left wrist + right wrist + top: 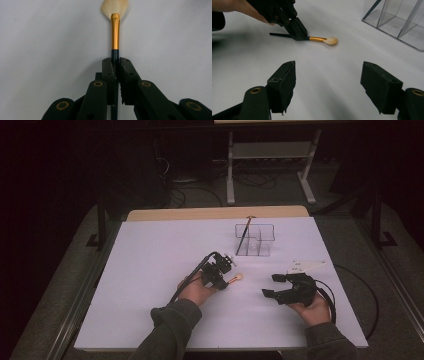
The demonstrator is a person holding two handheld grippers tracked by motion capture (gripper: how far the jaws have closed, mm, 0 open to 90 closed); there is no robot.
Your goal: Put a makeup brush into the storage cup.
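A makeup brush (115, 32) with a dark handle, gold ferrule and pale fan bristles lies low over the white table. My left gripper (117, 65) is shut on its dark handle just behind the ferrule. In the high view that left gripper (223, 282) sits mid-table with the brush (236, 278) pointing right. My right gripper (270, 285) is open to the right, with nothing between its jaws. From the right gripper view, the right gripper (329, 75) faces the brush (322, 39) and the left gripper (298, 35) holding it.
A clear plastic organizer (255, 239) with compartments stands at the back centre, a dark brush (244, 236) leaning in it. The same organizer (397, 22) is at the upper right of the right gripper view. The white table surface (150, 260) has free room at left and front.
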